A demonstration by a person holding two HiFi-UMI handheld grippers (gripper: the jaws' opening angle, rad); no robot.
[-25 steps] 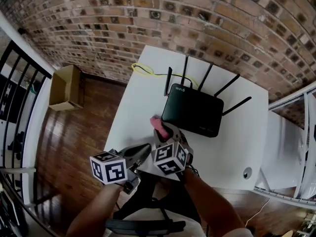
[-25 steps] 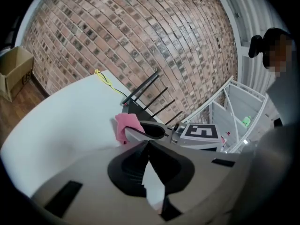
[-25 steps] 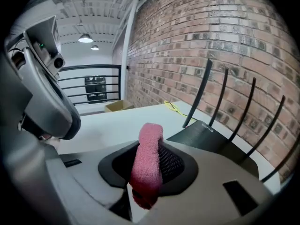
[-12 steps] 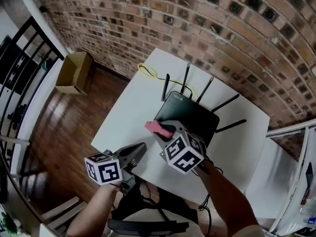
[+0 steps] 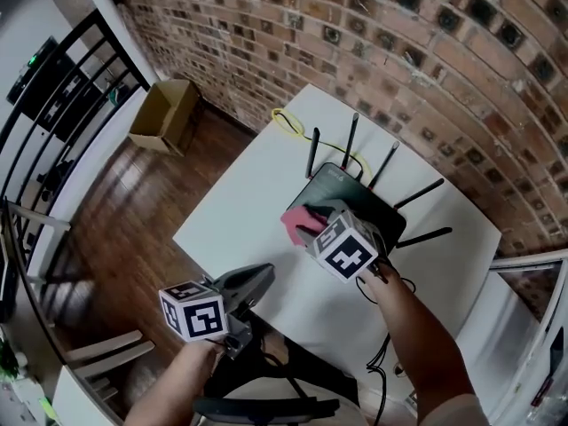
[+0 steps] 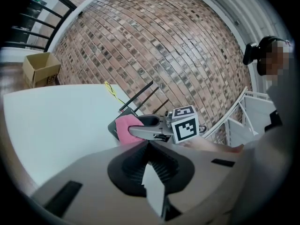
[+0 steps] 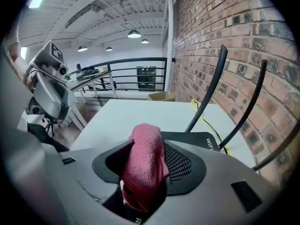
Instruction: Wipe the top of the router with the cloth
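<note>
Over the near left corner of the router (image 5: 342, 183), your right gripper (image 5: 312, 222) carries the pink cloth (image 7: 143, 165). Its jaws have just been opening and seem slack around it, so pinch firmly, press flat and sweep right. Your left gripper (image 5: 257, 280) hangs closed and empty over the table (image 5: 240, 211). Whatever sits inside the cardboard box (image 5: 169, 114) on the far-left floor is too small to tell.

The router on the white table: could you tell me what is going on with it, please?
A person holds a hand-held gripper in each hand. The right hand-held gripper is over the black router with a pink cloth between its jaws, which have just been opening. The left hand-held gripper, shut and empty, hovers over the white table's near edge, apart from the router.
</note>
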